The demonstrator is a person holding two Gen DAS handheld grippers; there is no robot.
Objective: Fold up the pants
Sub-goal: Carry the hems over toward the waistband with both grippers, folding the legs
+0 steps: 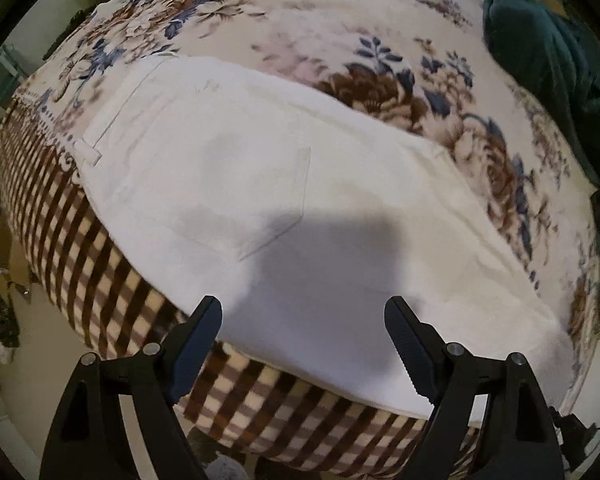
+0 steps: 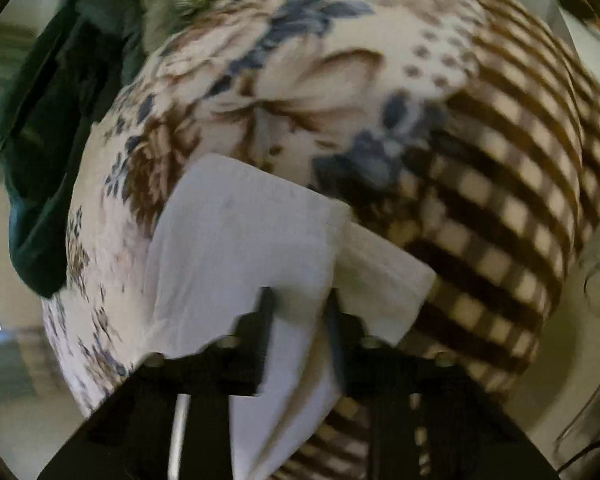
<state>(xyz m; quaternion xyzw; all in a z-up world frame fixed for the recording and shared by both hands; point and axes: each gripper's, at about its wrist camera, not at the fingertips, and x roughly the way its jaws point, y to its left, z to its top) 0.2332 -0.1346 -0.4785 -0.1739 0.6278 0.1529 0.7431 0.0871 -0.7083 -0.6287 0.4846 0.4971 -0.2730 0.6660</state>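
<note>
Floral checked blanket (image 1: pixel 380 40), dark green cloth (image 1: pixel 548 64)

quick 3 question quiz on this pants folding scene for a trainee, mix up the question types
1. True or false: the left tongs are clamped on the white pants.
2. Multiple choice: what do the right tongs hold? A) a dark green garment B) a fold of the white pants C) nothing
3. Short answer: what do the pants lie on, and what lies at its far side?

Key
1. False: the fingers stand wide apart above the cloth, with nothing between them.
2. B: white cloth runs between the closed fingers in the right wrist view.
3. A floral blanket with a brown checked border; a dark green garment.
</note>
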